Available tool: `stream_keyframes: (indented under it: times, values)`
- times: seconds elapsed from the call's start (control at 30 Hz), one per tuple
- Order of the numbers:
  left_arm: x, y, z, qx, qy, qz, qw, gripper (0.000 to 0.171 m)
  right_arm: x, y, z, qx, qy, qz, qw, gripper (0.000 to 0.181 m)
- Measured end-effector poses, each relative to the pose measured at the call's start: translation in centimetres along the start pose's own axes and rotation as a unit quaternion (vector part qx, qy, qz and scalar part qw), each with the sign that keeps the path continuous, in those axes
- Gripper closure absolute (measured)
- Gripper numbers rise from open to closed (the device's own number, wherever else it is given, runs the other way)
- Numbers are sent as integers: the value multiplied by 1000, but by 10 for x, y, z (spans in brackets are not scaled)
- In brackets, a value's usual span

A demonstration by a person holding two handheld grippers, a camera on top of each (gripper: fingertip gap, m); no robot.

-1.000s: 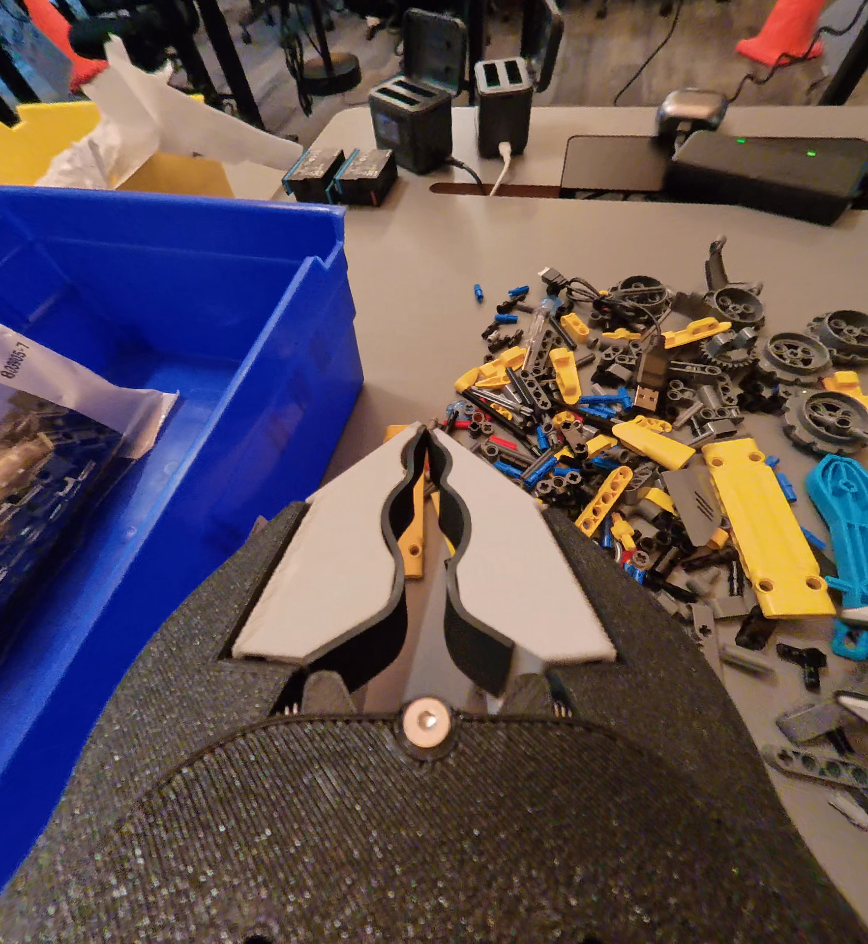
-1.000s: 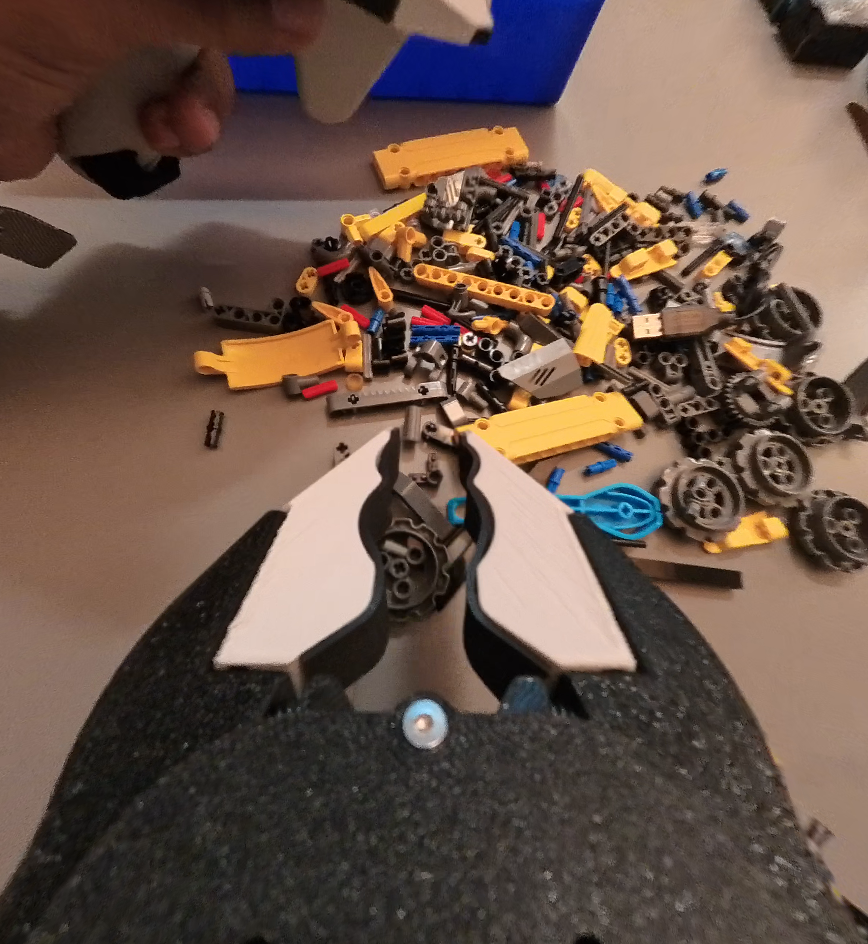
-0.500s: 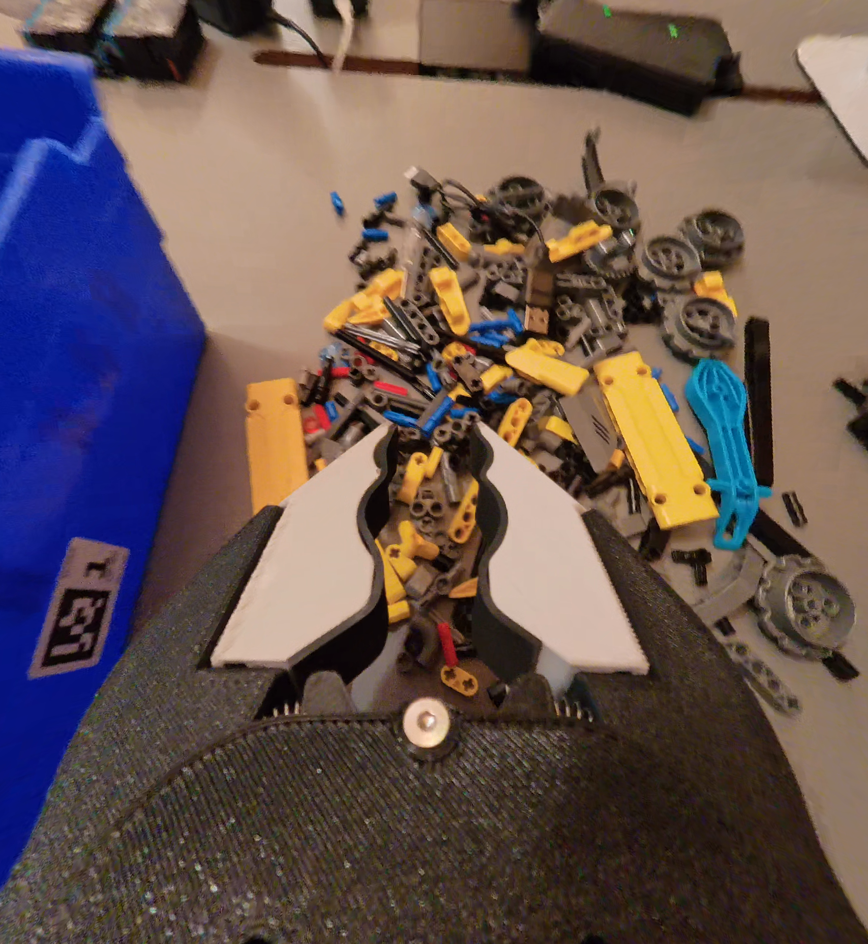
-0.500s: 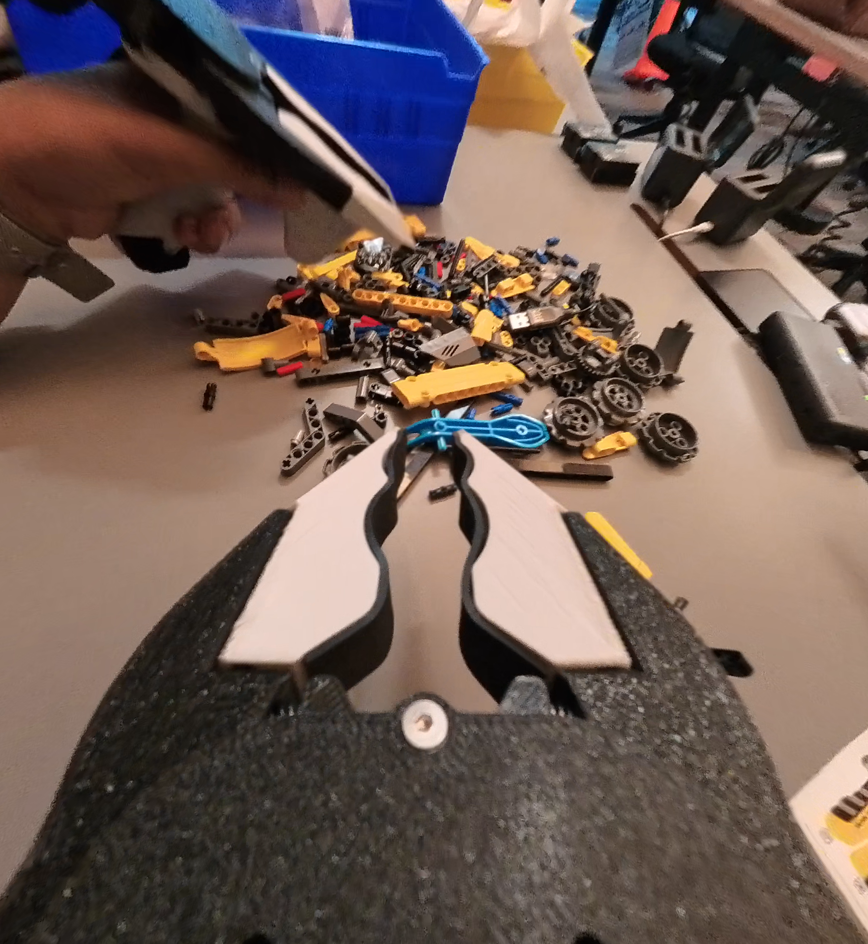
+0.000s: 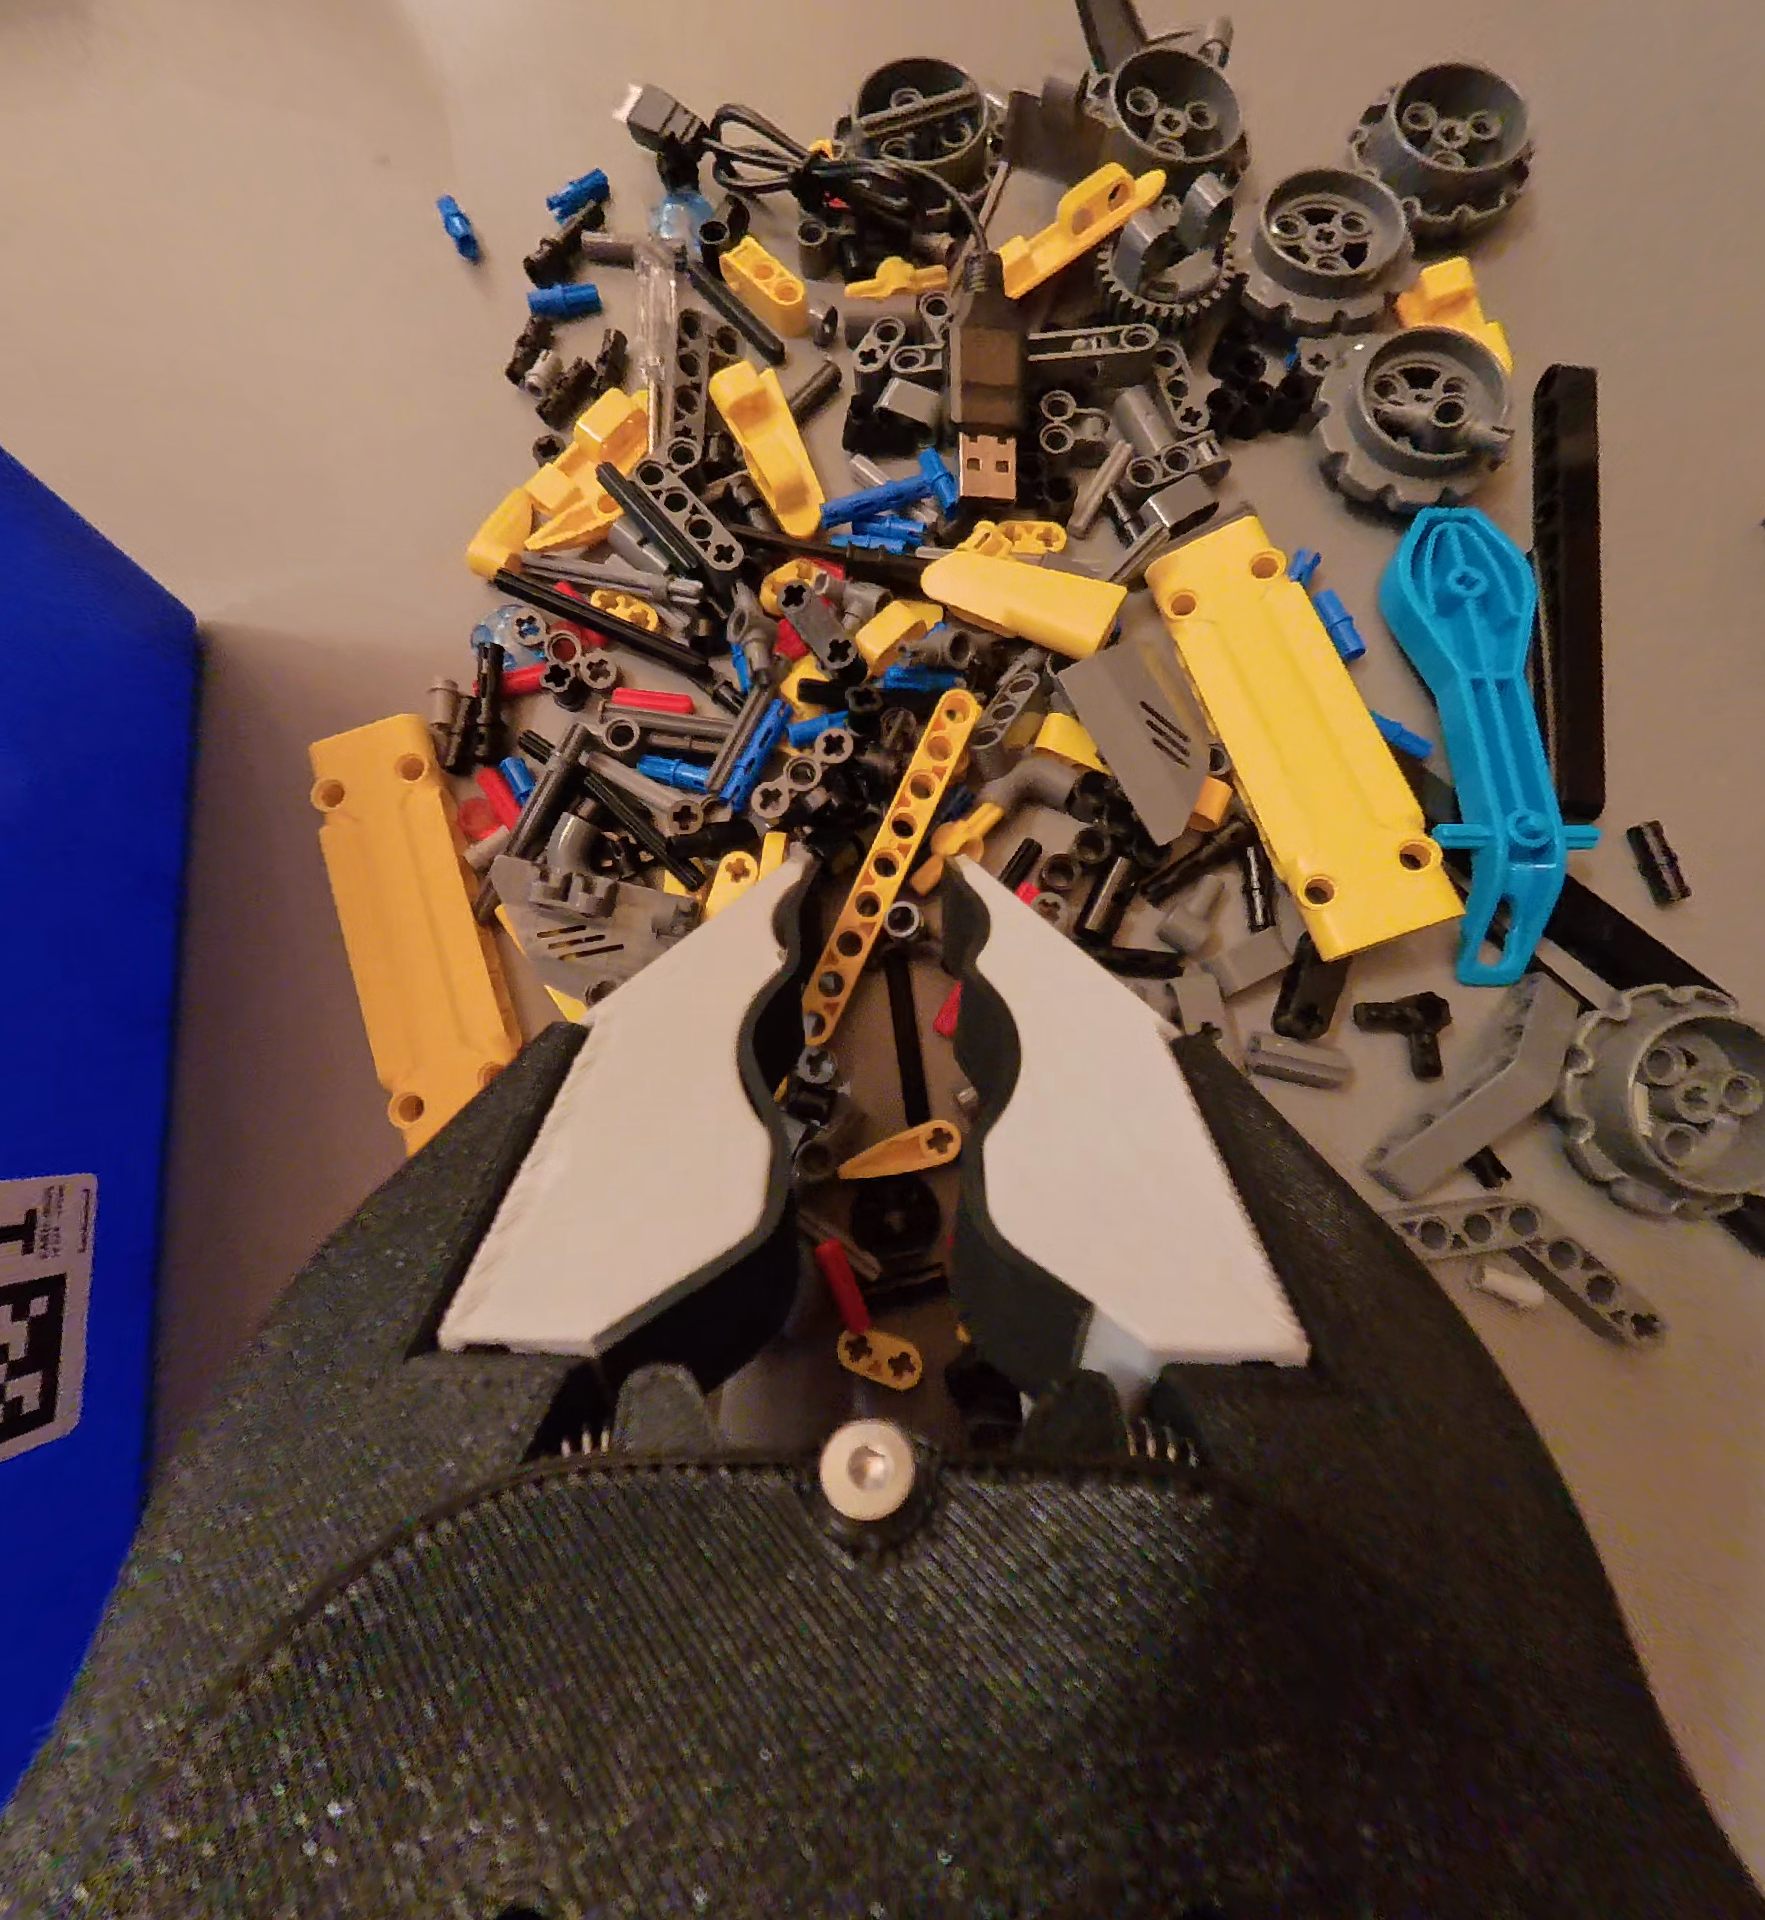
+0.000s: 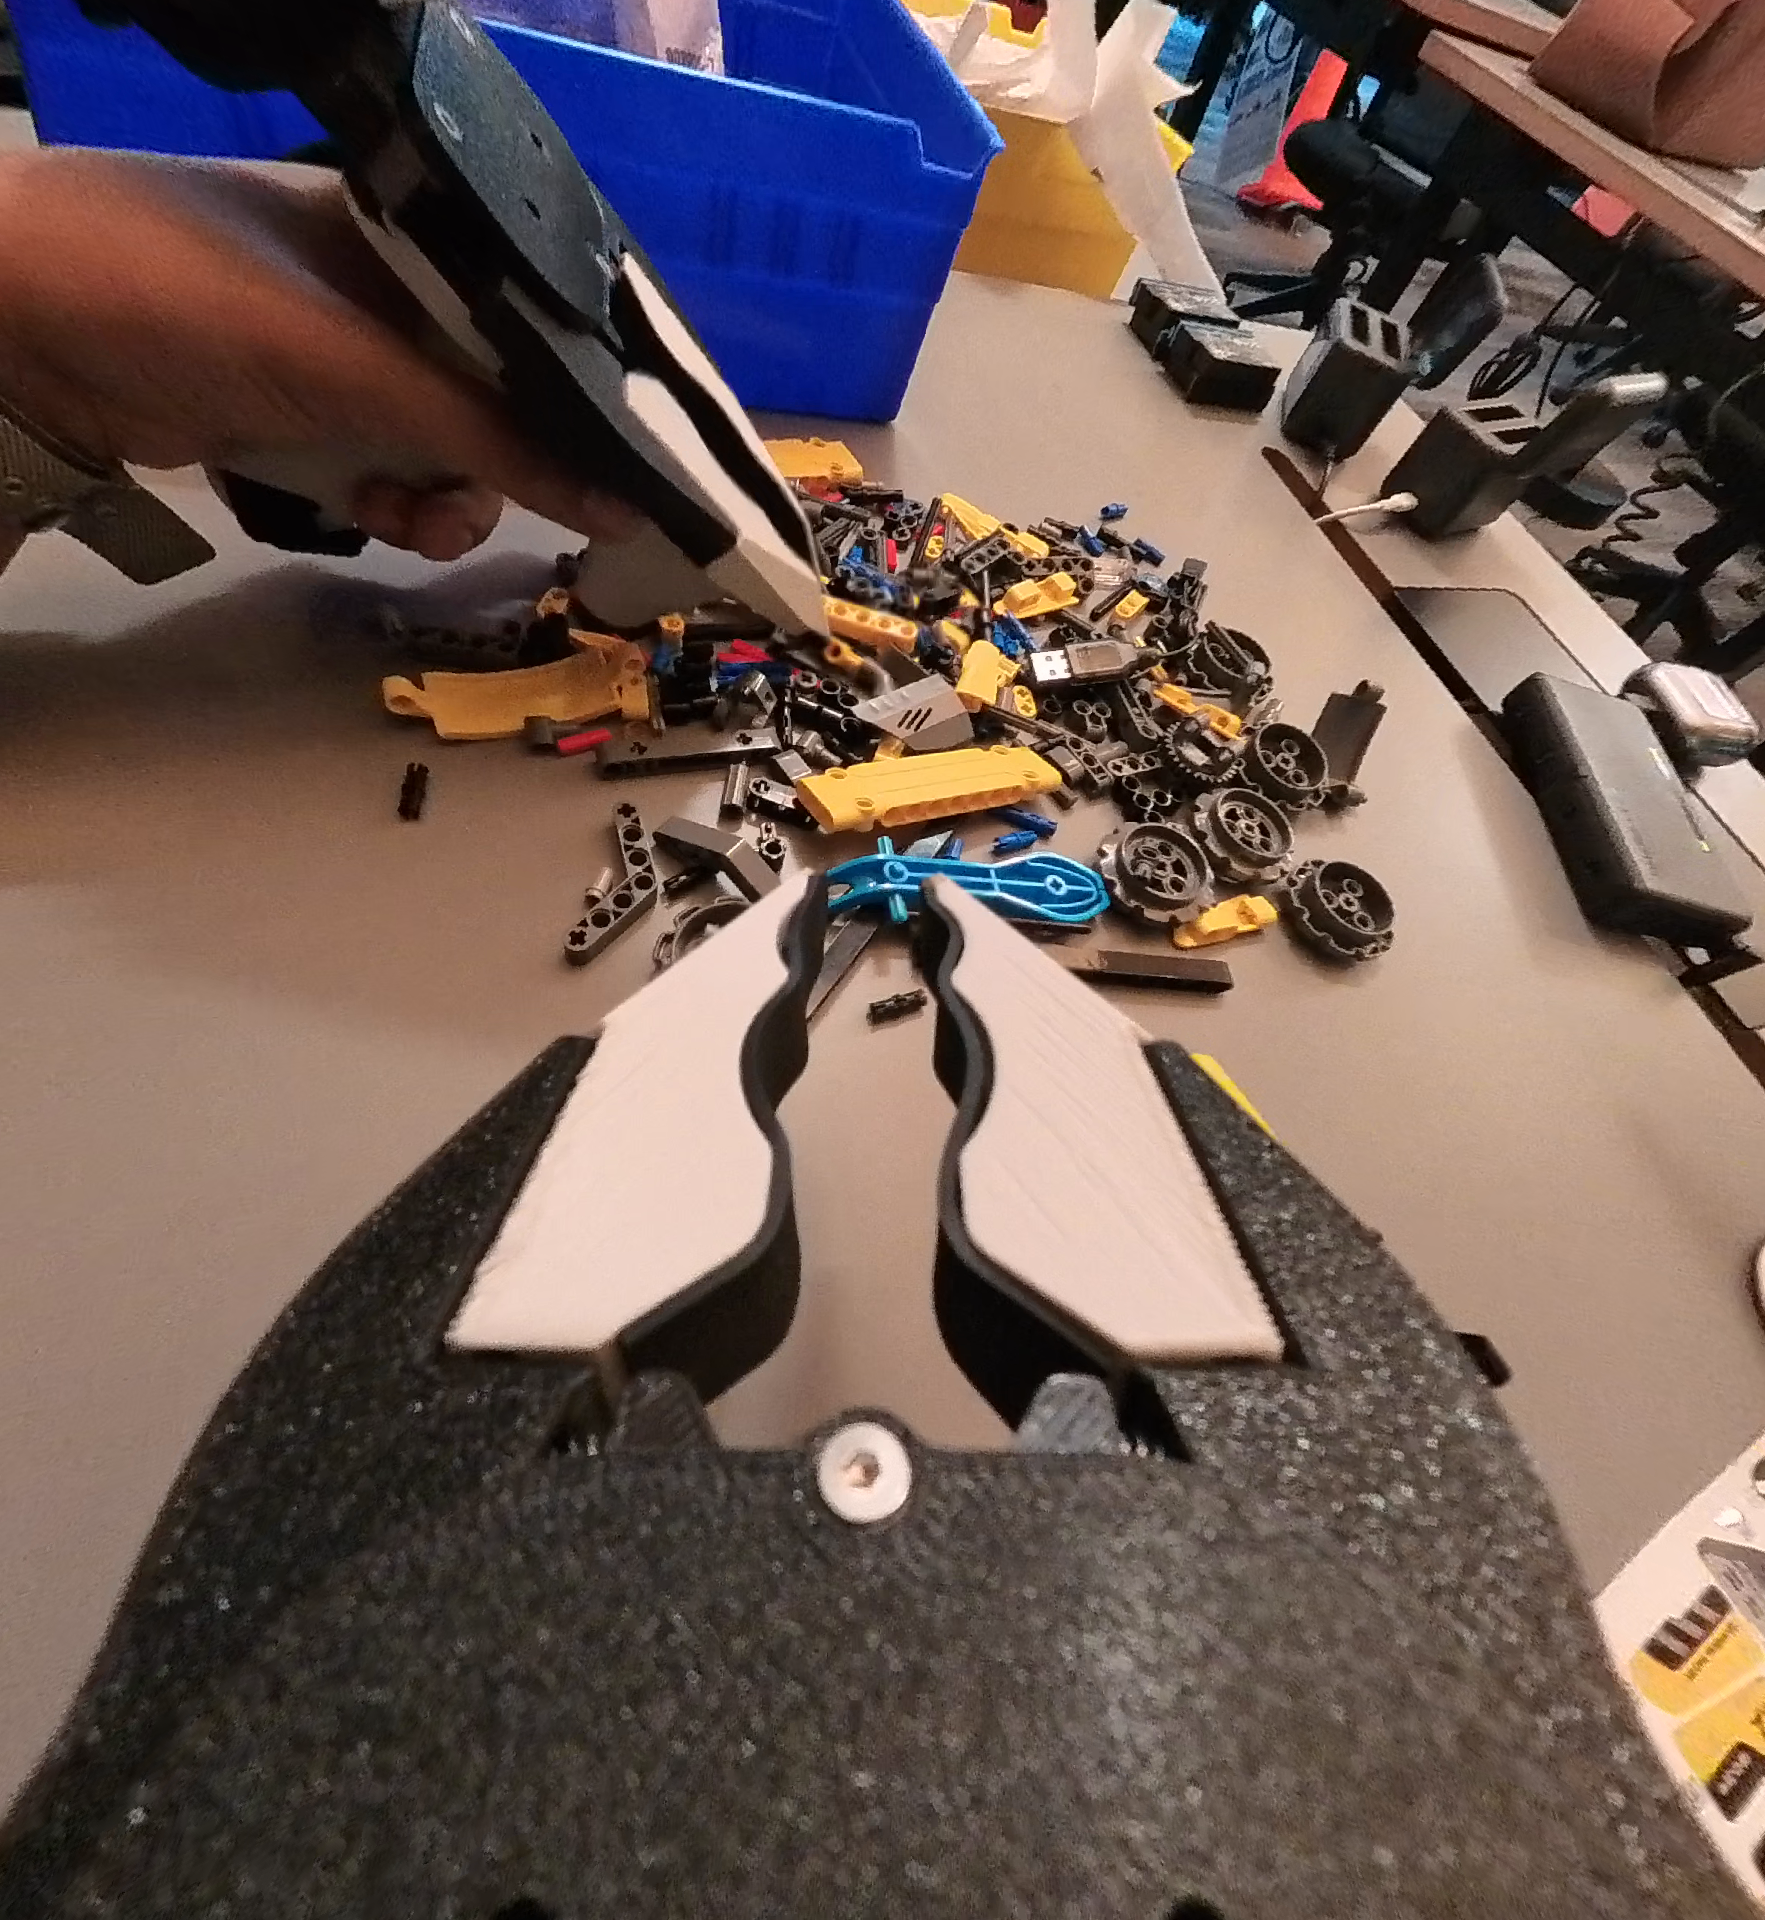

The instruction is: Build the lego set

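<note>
Down over a pile of plastic building pieces (image 5: 909, 582) on the grey desk (image 6: 182, 987), the left gripper (image 5: 873, 868) stands parted, a long yellow holed beam (image 5: 888, 862) between its tips, not clamped. Beside it stands a blue bin (image 5: 36, 831). Farther back, the right gripper (image 6: 867, 888) hangs parted and empty, just short of a turquoise piece (image 6: 1003, 885).

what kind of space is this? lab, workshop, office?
Probably a lab or shared workspace: a grey table strewn with a pile of building-toy parts, a blue storage bin behind it, charger docks along the edge, and office chairs beyond.
</note>
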State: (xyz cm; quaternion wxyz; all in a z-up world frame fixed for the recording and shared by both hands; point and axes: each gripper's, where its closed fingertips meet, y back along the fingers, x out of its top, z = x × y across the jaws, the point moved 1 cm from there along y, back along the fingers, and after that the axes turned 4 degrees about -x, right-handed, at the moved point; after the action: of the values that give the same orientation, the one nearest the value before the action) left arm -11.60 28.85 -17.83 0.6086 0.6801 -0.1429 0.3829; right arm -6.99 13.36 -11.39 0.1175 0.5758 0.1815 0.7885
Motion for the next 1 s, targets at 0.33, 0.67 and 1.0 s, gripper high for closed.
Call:
stream_keyframes:
  times: [0.33, 0.67, 1.0]
  values:
    - [12, 9, -1, -4, 11, 34, 999, 167, 0, 1, 2, -4, 0, -1, 1000, 164]
    - [26, 29, -34, 71, 40, 95, 992, 166, -1, 2, 2, -9, 8, -4, 1000, 164]
    - [17, 42, -69, 97, 75, 113, 986, 166, -2, 1, 1, -8, 8, -6, 1000, 164]
